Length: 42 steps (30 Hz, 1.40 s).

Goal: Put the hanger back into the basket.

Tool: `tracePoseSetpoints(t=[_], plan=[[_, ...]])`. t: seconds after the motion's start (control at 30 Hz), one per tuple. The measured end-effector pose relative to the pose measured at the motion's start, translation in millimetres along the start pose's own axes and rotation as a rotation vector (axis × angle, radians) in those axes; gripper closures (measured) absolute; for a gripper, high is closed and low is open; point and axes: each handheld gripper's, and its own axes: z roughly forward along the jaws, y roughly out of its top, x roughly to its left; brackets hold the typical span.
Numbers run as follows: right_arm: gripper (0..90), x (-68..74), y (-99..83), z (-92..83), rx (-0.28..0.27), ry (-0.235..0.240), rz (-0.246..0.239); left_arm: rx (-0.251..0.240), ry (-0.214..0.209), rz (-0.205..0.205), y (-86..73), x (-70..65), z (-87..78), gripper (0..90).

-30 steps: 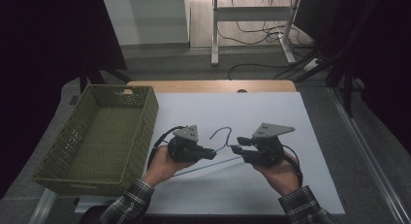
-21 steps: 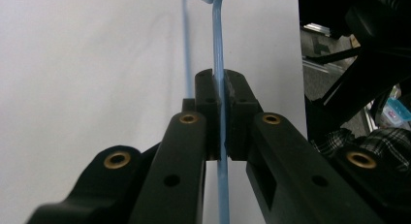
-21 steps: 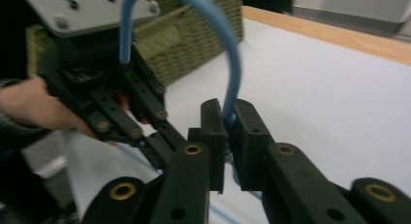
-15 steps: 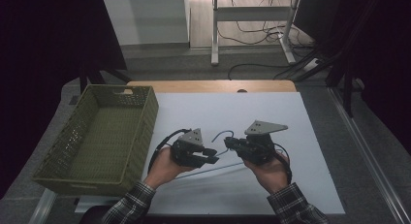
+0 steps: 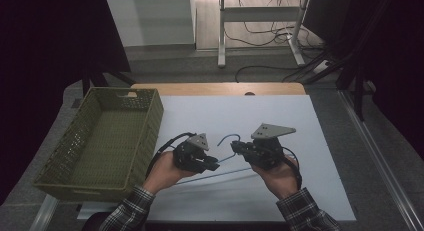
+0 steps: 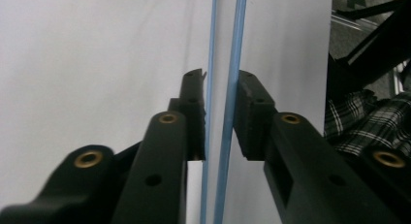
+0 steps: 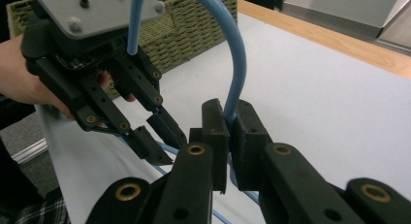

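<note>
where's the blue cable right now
In the high view the blue cable lies mid-table between the left gripper and right gripper, right of the green basket.

Place: lab/test rig, I'd say | my table (image 5: 280, 91) w/ white sheet (image 5: 300, 141) | dark curtains (image 5: 50, 51) round it | loose cables (image 5: 260, 36) on floor by metal stand (image 5: 222, 31)
</note>
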Motion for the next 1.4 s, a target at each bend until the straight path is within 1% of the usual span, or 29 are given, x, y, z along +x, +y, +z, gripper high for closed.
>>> tracePoseSetpoints(t=[0.07,0.13,0.17,0.27,0.37,0.4,0.43,0.53,0.57,0.6,0.63,0.67,0.7,0.73,0.87,0.9,0.93,0.97,1.0,1.03,1.07,1.1,1.13,1.2,1.23,1.27,1.3,1.33,1.4], plan=[[85.7,0.7,0.6,0.4,0.002,-0.001,-0.006,0.004,-0.012,0.007,0.1,0.0,0.4,83.6],[85.6,1.0,1.0,0.9,0.005,-0.002,-0.008,0.012,-0.038,0.018,0.9,-1.4,1.7,85.8],[85.6,1.0,0.9,1.1,0.006,-0.004,-0.009,0.014,-0.03,0.022,1.2,-2.3,2.2,86.4],[85.6,0.3,1.0,1.6,0.011,-0.001,-0.008,0.017,-0.039,0.024,1.3,-3.3,3.6,86.9],[85.3,-1.0,1.3,0.5,0.011,0.0,-0.007,-0.022,-0.091,-0.013,-1.1,-0.3,4.1,87.1],[85.3,-1.5,1.5,0.2,0.012,0.005,-0.001,-0.027,-0.071,-0.006,-1.1,-1.1,3.3,87.1],[85.1,-1.9,1.5,-0.1,0.008,0.0,0.0,-0.03,-0.085,-0.014,-0.9,-1.0,3.4,87.2],[84.8,-3.1,1.7,-0.9,0.006,0.002,0.006,-0.034,-0.084,-0.019,-0.5,-1.4,3.6,87.2],[84.8,-3.2,1.8,-0.9,0.006,0.003,0.007,-0.039,-0.069,-0.017,-0.5,-1.8,2.8,87.2],[84.8,-3.0,1.8,-1.2,0.003,-0.004,0.003,-0.042,-0.089,-0.023,-0.6,-1.0,3.2,87.2],[84.6,-3.4,1.9,-1.4,0.002,0.001,0.005,-0.059,-0.068,-0.024,-1.2,-1.9,2.6,87.2],[84.3,-3.4,1.9,-2.0,-0.003,-0.006,0.003,-0.061,-0.088,-0.031,-1.3,-1.2,2.4,87.2],[84.2,-3.6,2.0,-2.3,-0.003,-0.004,0.004,-0.068,-0.068,-0.026,-1.3,-1.8,1.3,87.2],[83.6,-4.0,1.8,-2.7,-0.009,-0.006,0.007,-0.074,-0.084,-0.035,-1.1,-1.3,0.7,87.2],[77.8,-4.5,2.1,-3.2,-0.011,-0.015,0.006,-0.093,-0.073,-0.045,-1.5,-1.0,-1.3,87.2],[76.4,-4.7,2.0,-3.3,-0.013,-0.014,0.008,-0.095,-0.09,-0.055,-1.7,-0.6,-0.9,87.2],[76.6,-4.6,2.0,-3.5,-0.015,-0.009,0.009,-0.096,-0.072,-0.051,-1.8,-1.3,-1.5,87.2],[79.0,-4.2,2.1,-3.5,-0.011,-0.017,0.008,-0.094,-0.089,-0.053,-1.9,-0.6,-1.3,87.2],[79.7,-4.3,2.2,-4.0,-0.009,-0.018,0.004,-0.103,-0.074,-0.055,-2.2,-1.4,-1.8,87.2],[79.3,-4.6,2.2,-4.4,-0.012,-0.018,0.007,-0.107,-0.093,-0.064,-1.9,-0.8,-1.8,87.2],[79.1,-5.0,2.2,-5.0,-0.017,-0.013,0.012,-0.107,-0.079,-0.06,-1.7,-1.3,-2.3,87.2],[81.6,-4.8,2.1,-5.2,-0.016,-0.019,0.012,-0.104,-0.092,-0.063,-1.4,-1.2,-2.3,87.2],[84.0,-4.9,2.1,-5.6,-0.011,-0.026,0.01,-0.102,-0.085,-0.057,-1.1,-1.7,-2.4,87.1],[85.4,-5.2,2.3,-7.2,-0.029,-0.011,0.03,-0.112,-0.085,-0.057,-0.4,-2.1,-2.1,86.8],[85.5,-4.4,3.2,-7.9,-0.031,-0.02,0.02,-0.112,-0.068,-0.049,0.5,-3.0,-2.3,86.4],[85.5,-3.3,4.2,-8.8,-0.032,-0.026,0.016,-0.098,-0.041,-0.022,1.9,-3.0,-3.4,85.8],[85.6,-2.1,5.3,-9.6,-0.032,-0.035,0.008,-0.113,-0.036,-0.03,3.9,-3.9,-3.6,81.8],[85.7,-1.3,6.2,-10.0,-0.032,-0.035,0.003,-0.124,-0.027,-0.029,6.4,-4.5,-4.7,71.7],[85.7,0.3,7.9,-9.3,-0.022,-0.03,0.0,-0.122,-0.005,-0.001,12.5,-6.2,-7.2,70.8]])
